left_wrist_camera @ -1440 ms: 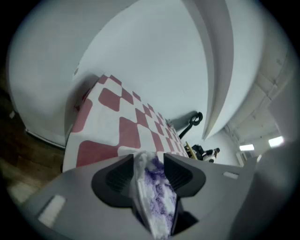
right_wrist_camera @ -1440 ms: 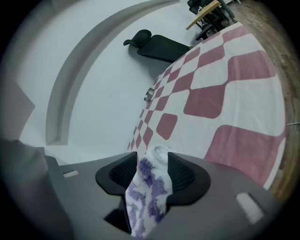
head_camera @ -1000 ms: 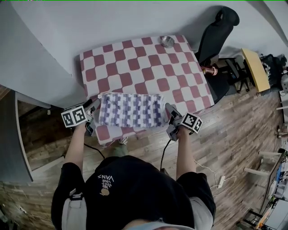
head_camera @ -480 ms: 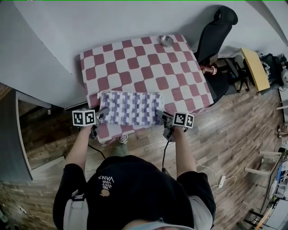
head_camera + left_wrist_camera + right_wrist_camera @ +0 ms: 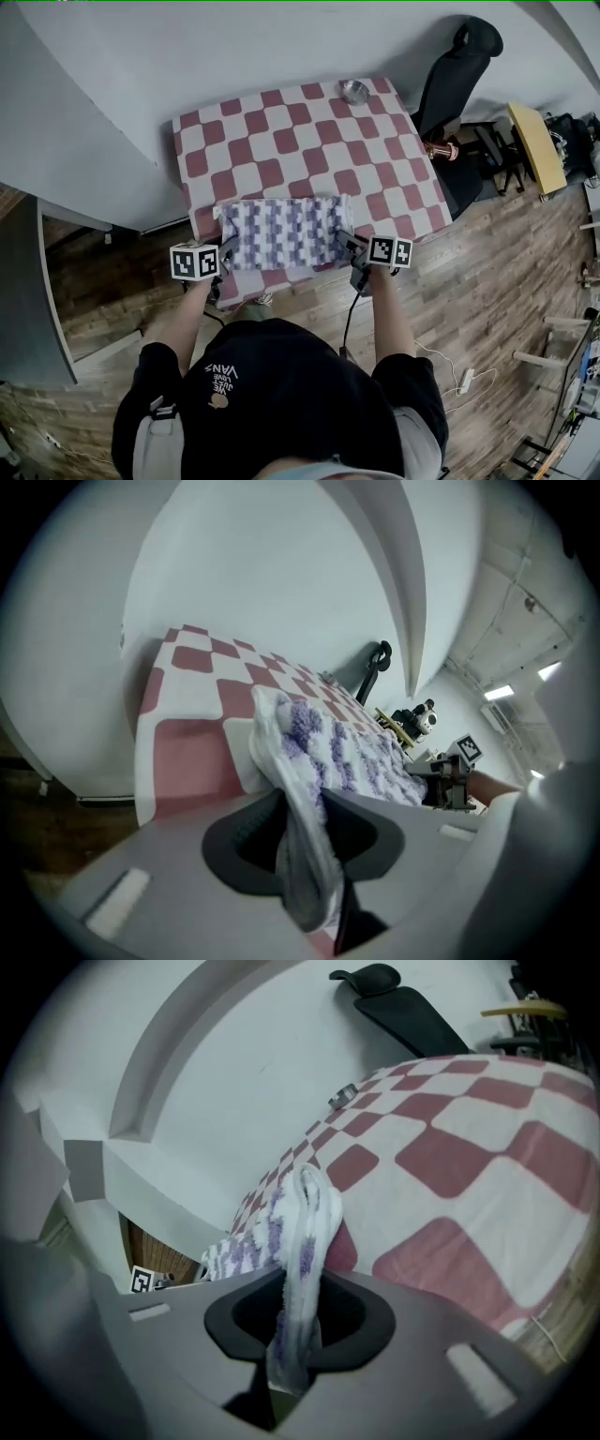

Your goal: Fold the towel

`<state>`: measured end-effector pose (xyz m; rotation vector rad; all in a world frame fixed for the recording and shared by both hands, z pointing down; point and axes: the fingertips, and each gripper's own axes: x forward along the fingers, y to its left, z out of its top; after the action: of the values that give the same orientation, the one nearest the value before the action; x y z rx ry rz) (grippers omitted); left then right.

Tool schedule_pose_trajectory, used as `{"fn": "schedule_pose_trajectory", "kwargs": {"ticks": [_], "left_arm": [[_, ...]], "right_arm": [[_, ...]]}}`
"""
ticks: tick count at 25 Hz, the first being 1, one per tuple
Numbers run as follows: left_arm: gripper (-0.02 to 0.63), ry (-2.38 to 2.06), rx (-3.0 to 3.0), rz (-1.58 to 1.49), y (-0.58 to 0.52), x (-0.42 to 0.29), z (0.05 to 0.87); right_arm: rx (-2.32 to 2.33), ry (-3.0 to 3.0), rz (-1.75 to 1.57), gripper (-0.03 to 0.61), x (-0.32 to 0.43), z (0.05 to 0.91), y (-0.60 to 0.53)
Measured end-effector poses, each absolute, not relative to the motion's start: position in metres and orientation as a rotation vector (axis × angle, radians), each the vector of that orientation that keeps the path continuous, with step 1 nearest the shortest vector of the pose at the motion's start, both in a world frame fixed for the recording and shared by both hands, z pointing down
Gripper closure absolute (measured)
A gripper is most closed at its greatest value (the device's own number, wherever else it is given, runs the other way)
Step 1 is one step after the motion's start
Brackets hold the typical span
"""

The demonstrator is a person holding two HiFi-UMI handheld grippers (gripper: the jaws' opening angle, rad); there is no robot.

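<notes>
A white towel with purple checks [image 5: 281,232] lies flat near the front edge of the table with the red-and-white checked cloth [image 5: 281,131]. My left gripper [image 5: 225,253] is at the towel's near left corner. Its jaws are closing, and the towel's corner [image 5: 314,761] is pinched between them in the left gripper view [image 5: 305,855]. My right gripper [image 5: 345,244] is at the near right corner. Its jaws are closing too, with a fold of the towel [image 5: 302,1222] squeezed between them in the right gripper view [image 5: 295,1326].
A small metal bowl [image 5: 353,91] sits at the table's far right corner. A black office chair [image 5: 450,75] stands to the right of the table, with a yellow side table [image 5: 536,145] beyond it. A white wall runs behind and to the left.
Both grippers moved inward and down from beside the towel onto its near corners. Their jaws went from wide open to closed on the cloth.
</notes>
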<state>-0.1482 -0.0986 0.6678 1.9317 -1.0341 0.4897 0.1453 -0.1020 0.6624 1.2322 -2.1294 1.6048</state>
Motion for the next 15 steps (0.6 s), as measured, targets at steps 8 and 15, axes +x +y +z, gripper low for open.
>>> {"fn": "schedule_pose_trajectory", "kwargs": {"ticks": [8, 15], "left_arm": [[0.511, -1.091, 1.975, 0.351, -0.136, -0.102, 0.646], [0.508, -1.097, 1.899, 0.280, -0.165, -0.036, 0.652]], "right_arm": [[1.312, -2.135, 1.272, 0.508, 0.196, 0.633, -0.169], [1.273, -2.129, 1.095, 0.508, 0.263, 0.622, -0.231]]}}
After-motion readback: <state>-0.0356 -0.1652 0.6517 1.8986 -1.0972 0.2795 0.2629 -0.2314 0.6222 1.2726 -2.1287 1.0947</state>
